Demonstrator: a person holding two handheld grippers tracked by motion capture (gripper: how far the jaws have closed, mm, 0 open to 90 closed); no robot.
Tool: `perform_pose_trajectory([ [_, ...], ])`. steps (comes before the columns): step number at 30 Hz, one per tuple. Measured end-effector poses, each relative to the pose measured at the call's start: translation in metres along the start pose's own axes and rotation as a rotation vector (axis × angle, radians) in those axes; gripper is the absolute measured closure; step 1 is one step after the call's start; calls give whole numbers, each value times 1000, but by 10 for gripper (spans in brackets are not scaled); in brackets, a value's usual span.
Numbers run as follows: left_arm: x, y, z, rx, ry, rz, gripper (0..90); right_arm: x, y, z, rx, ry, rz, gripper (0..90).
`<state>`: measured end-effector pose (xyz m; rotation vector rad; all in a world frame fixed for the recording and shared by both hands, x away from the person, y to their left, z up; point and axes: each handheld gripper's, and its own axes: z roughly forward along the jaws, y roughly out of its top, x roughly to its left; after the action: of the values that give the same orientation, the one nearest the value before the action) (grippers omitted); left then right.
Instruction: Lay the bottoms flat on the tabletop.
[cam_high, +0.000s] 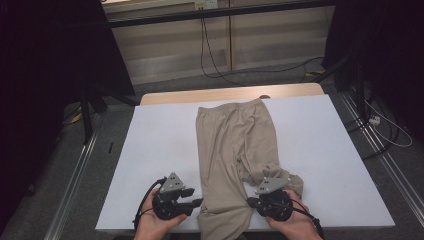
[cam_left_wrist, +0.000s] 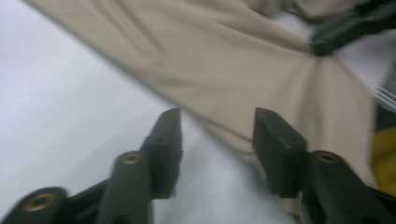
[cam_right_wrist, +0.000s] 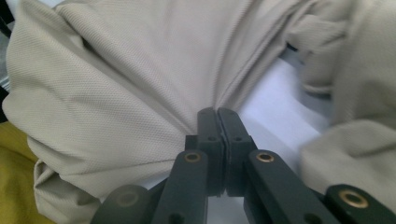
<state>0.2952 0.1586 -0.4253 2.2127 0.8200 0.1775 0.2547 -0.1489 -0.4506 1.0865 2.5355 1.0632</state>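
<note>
Trousers lie on the table, between both tools.

The high view looks forward and down from above the person's side, taking in the whole white tabletop and the floor beyond. The left gripper view rides low, close along its own claw, facing the spread beige fabric trousers. The right gripper view sits closer still, pressed up to the same trousers, which all three views share.
</note>
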Motion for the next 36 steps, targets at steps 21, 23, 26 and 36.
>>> perform_pose_trajectory([
  [21, 0, 0, 20, 126, 25, 49, 900, 4, -3, 1, -28, 5, -9, 643],
  [23, 5, -3, 15, 122, 26, 31, 900, 6, -2, 3, -32, 7, -14, 680],
  [26, 5, -5, 11, 119, 25, 16, 900, 10, 0, 7, -36, 25, -36, 821],
  [36, 8, -12, 3, 99, 16, -23, 870, 22, 1, 8, -33, 100, -54, 714],
])
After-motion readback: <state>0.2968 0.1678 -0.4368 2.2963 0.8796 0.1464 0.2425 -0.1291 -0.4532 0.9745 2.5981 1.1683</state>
